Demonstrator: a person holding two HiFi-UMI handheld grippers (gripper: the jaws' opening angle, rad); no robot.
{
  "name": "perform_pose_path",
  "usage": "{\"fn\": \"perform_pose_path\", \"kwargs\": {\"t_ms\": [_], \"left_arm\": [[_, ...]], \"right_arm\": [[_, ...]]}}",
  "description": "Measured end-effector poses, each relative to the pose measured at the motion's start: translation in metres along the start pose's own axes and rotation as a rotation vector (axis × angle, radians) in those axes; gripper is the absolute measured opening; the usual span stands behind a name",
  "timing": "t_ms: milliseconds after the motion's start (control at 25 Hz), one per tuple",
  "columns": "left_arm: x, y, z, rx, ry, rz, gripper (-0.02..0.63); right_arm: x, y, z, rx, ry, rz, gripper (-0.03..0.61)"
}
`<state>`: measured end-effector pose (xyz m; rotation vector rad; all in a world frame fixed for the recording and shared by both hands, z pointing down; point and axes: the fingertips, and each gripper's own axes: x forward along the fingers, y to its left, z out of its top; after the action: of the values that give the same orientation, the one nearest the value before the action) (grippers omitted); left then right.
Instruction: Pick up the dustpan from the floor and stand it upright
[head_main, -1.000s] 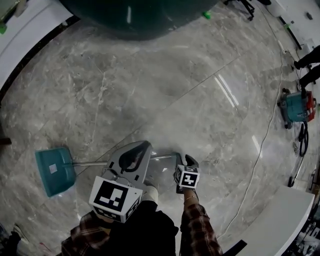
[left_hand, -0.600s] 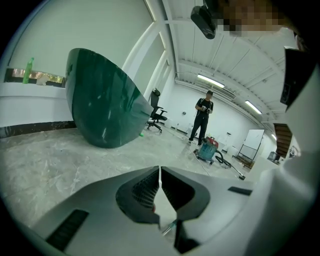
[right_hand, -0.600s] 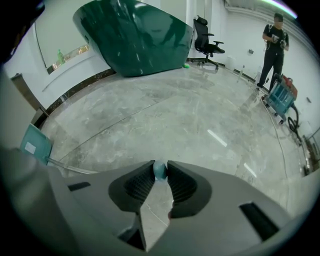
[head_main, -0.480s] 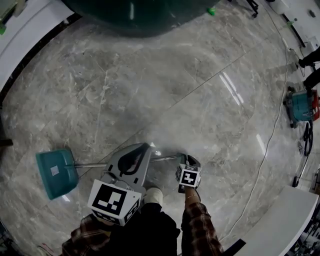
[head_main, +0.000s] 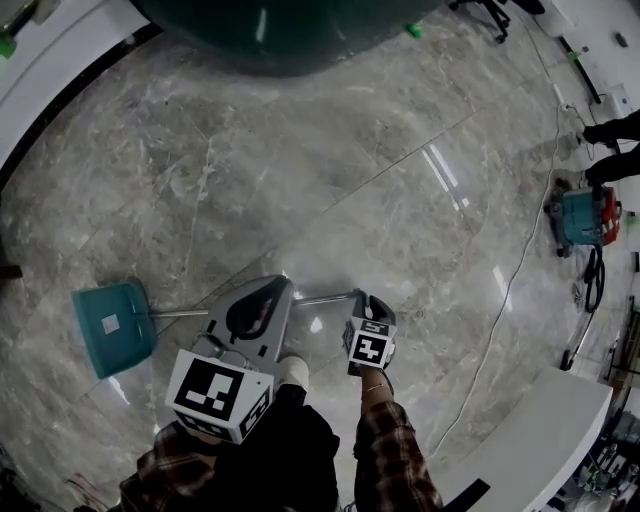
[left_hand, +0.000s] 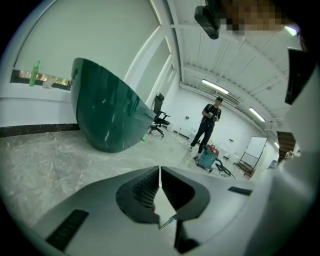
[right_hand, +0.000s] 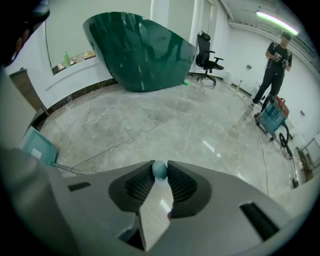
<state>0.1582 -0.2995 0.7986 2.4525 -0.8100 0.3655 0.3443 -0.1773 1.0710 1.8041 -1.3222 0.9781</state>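
Big grey marble floor (head_main: 330, 170) everywhere, with a huge dark green curved structure (head_main: 280, 30) sitting at the far end. The dustpan (head_main: 112, 325) is off to the left in the head view, with its teal pan low at the floor and its thin metal handle (head_main: 180, 313) running right, passing behind the left gripper (left_hand: 160, 172), whose jaw tips are pressed together. The right gripper (head_main: 360, 300) has just been closing and it's now pinching the little teal knob (right_hand: 160, 170) at the handle's end, right between its tips.
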Motion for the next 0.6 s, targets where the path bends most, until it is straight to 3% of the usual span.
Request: {"fn": "perform_pose_path", "kwargs": {"t_ms": [600], "left_arm": [[-0.146,-0.057,0.196,-0.072,-0.130,0.063,0.021]], "right_arm": [[-0.212,0.003,0.151,-0.223,-0.082,-0.105,0.106]]}}
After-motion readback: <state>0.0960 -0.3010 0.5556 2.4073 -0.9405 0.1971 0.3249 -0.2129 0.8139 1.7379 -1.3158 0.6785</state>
